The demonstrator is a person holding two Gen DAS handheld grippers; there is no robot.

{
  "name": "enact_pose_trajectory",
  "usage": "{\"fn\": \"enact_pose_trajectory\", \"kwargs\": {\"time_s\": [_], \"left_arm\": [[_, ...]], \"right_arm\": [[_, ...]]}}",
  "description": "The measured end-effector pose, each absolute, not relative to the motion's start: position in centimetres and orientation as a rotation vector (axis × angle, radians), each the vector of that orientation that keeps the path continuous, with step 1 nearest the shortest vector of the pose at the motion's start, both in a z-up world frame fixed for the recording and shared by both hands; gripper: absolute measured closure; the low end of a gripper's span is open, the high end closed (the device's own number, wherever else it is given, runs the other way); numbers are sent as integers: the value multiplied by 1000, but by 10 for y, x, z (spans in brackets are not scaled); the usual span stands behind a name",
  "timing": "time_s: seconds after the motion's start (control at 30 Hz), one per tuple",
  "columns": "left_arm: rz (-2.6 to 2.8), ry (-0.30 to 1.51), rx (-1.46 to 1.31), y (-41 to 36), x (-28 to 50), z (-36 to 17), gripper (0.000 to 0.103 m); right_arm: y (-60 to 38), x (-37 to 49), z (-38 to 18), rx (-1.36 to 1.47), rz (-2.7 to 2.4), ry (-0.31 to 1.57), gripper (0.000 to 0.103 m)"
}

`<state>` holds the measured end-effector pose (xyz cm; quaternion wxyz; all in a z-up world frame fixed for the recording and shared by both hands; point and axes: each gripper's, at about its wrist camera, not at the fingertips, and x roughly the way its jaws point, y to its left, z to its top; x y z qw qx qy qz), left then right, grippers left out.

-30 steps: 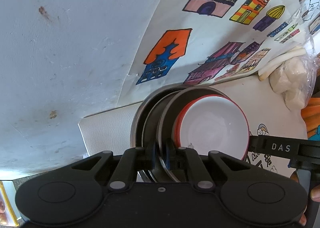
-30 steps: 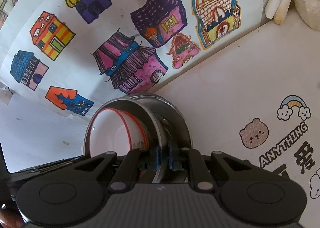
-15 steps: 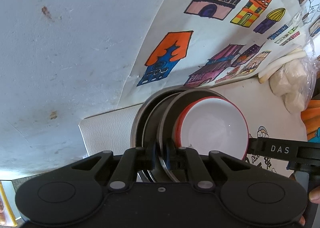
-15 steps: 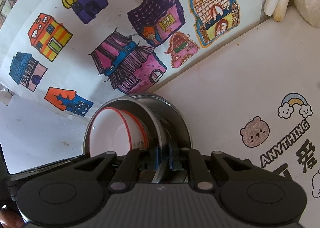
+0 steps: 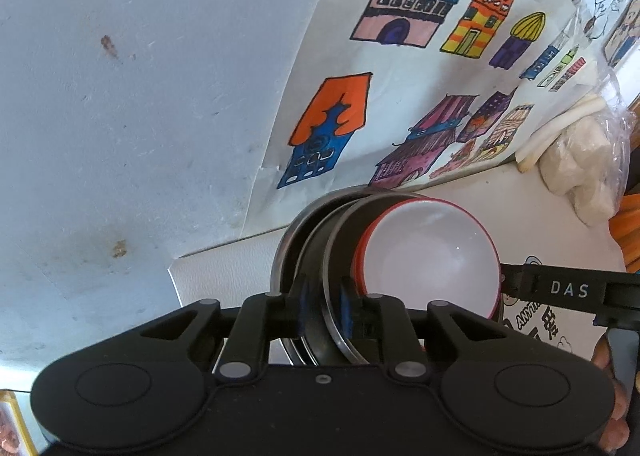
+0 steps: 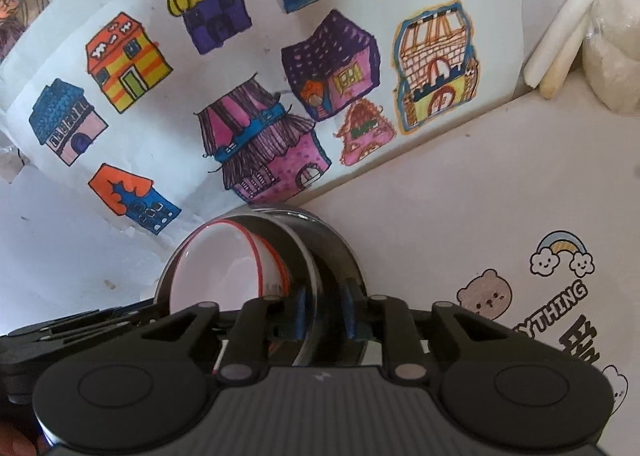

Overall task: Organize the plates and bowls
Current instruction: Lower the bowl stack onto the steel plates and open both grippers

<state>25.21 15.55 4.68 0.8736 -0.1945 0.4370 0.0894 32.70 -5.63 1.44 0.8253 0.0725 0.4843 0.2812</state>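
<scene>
A stack of steel plates [image 5: 316, 232] with a white red-rimmed bowl [image 5: 432, 256] nested on top fills the centre of both views. My left gripper [image 5: 324, 306] straddles the rim of the top steel plate with its blue pads slightly apart from it. My right gripper [image 6: 324, 312] straddles the opposite rim of the steel plates [image 6: 324, 240], pads also slightly apart. The bowl [image 6: 224, 260] shows left of the right gripper. The right gripper's black body [image 5: 568, 290] shows at the right of the left wrist view.
A white table mat [image 6: 500, 208] with cartoon stickers lies under the stack. A paper of coloured house drawings [image 6: 248, 96] leans on the wall behind. A plastic bag of white lumps and white sticks [image 5: 576, 160] sits at the far right.
Both grippers' pads have opened a little around the plate rim. The stack has barely moved.
</scene>
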Motion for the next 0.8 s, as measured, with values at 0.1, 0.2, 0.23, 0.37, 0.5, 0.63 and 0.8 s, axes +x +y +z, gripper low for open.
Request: {"fn": "enact_pose_trajectory", "kwargs": {"time_s": [0.1, 0.2, 0.23, 0.37, 0.5, 0.63, 0.8], "left_arm": [[190, 896, -389, 153, 250, 46, 85], [193, 881, -381, 150, 247, 45, 85], [194, 878, -380, 150, 247, 45, 85], [201, 861, -365, 146, 244, 46, 79], [300, 832, -287, 143, 238, 51, 36], [296, 804, -288, 148, 230, 52, 34], [300, 787, -289, 149, 223, 50, 23]], "right_arm": [[-59, 323, 14, 157, 592, 1004, 76], [-60, 317, 15, 152, 586, 973, 74], [-60, 316, 15, 148, 585, 965, 74], [-60, 312, 15, 138, 578, 933, 74], [-60, 307, 15, 135, 567, 913, 74], [-61, 302, 15, 134, 561, 895, 72], [-68, 293, 18, 122, 529, 847, 53]]}}
